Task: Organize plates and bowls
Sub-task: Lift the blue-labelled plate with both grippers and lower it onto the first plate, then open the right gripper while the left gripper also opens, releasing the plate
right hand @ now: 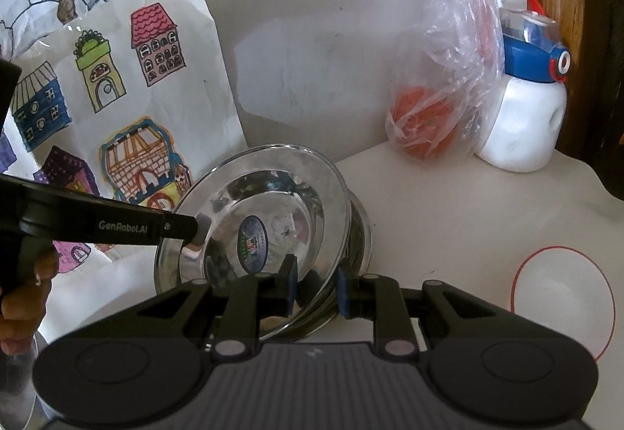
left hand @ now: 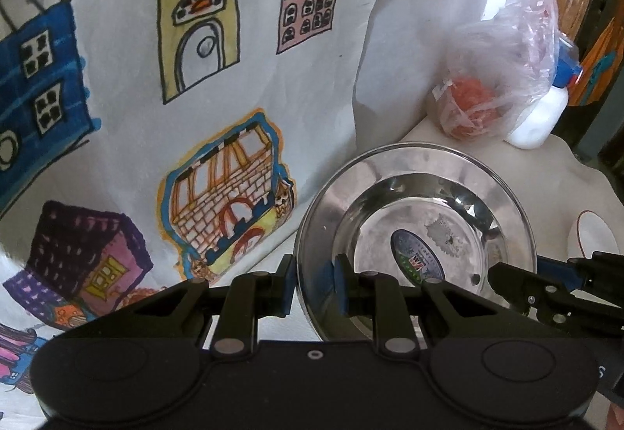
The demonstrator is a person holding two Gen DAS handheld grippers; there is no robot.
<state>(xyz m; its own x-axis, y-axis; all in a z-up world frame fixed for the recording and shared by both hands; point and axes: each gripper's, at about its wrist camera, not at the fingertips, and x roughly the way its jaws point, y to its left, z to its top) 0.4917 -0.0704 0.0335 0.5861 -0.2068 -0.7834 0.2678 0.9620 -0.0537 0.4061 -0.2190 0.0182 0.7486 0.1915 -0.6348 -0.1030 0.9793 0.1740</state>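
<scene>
Right wrist view — "GenRobot.AI" on left gripper (right hand: 197,231)

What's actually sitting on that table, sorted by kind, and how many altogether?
Steel plates: 1
Steel bowls, under the plate: 1
Plastic bags with something orange: 1
White water bottles with blue lids: 1
Children's drawings of houses: 1
Total: 5

I operate two matte black grippers. The left gripper (left hand: 314,283) has blue pads, silver pivot screws and round housings. The right gripper (right hand: 318,287) matches, with a ribbed grey centre. White "GenRobot.AI" lettering marks one body; the bare-skinned hand (right hand: 23,293) shows light nail polish.
</scene>
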